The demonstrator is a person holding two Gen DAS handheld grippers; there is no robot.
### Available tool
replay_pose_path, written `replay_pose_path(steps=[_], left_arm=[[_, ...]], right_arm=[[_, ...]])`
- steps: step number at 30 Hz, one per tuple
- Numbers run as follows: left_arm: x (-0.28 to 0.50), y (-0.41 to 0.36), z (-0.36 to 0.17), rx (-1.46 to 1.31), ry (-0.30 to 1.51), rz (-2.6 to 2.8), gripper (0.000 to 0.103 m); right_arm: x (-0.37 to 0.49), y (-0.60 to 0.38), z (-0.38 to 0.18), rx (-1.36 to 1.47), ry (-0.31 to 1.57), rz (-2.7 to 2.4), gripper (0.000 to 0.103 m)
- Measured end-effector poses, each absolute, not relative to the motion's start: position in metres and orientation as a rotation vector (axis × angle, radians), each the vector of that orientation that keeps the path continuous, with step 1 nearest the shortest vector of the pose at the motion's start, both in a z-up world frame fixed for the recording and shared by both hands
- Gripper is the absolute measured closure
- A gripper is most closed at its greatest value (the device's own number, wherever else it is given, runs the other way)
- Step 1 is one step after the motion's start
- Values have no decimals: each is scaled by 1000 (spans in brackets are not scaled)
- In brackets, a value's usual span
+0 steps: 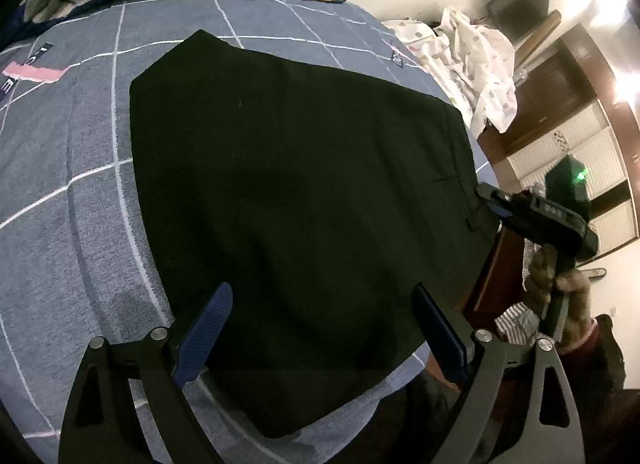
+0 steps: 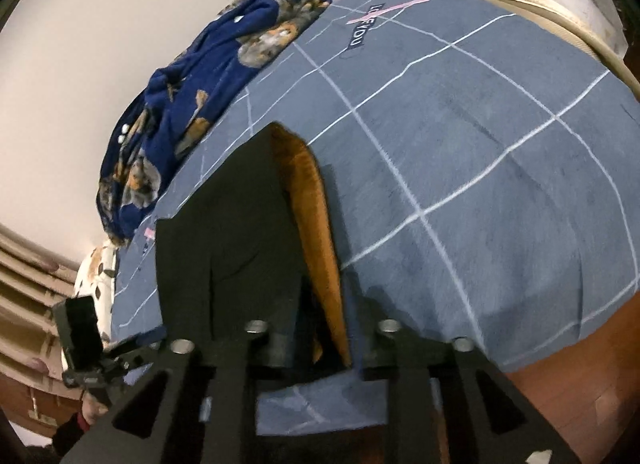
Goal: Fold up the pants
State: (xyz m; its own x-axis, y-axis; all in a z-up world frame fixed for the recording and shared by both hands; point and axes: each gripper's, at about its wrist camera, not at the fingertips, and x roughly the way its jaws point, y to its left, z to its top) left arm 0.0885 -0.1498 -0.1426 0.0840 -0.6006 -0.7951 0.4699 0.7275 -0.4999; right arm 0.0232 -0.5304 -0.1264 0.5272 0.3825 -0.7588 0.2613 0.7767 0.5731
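The black pants [image 1: 296, 192] lie folded and flat on the bed [image 1: 72, 184], which has a grey-blue checked cover. The left hand-held gripper [image 1: 324, 328] hovers over the near edge of the pants with its 2 jaws wide apart and nothing between them. The right hand-held gripper [image 1: 494, 200] is at the waistband side. In its own view the jaws look narrow, with the fabric edge and its orange lining [image 2: 316, 224] between them; whether the pads press on it I cannot tell. A blue patterned blanket [image 2: 192, 112] lies at the far side of the bed.
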Motion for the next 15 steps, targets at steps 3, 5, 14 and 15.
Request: replay_pose_path(steps=[3, 5, 14, 15], left_arm=[[87, -142, -135, -162, 1212, -803, 12], [85, -133, -126, -217, 1160, -814, 12], [119, -92, -135, -331, 1168, -701, 12], [123, -92, -139, -323, 1189, -692, 12]], right_arm=[[37, -530, -132, 704, 1047, 116, 69], [47, -529, -135, 686, 1067, 135, 60], [88, -526, -148, 666, 1116, 222, 54], [92, -527, -148, 666, 1124, 236, 53]])
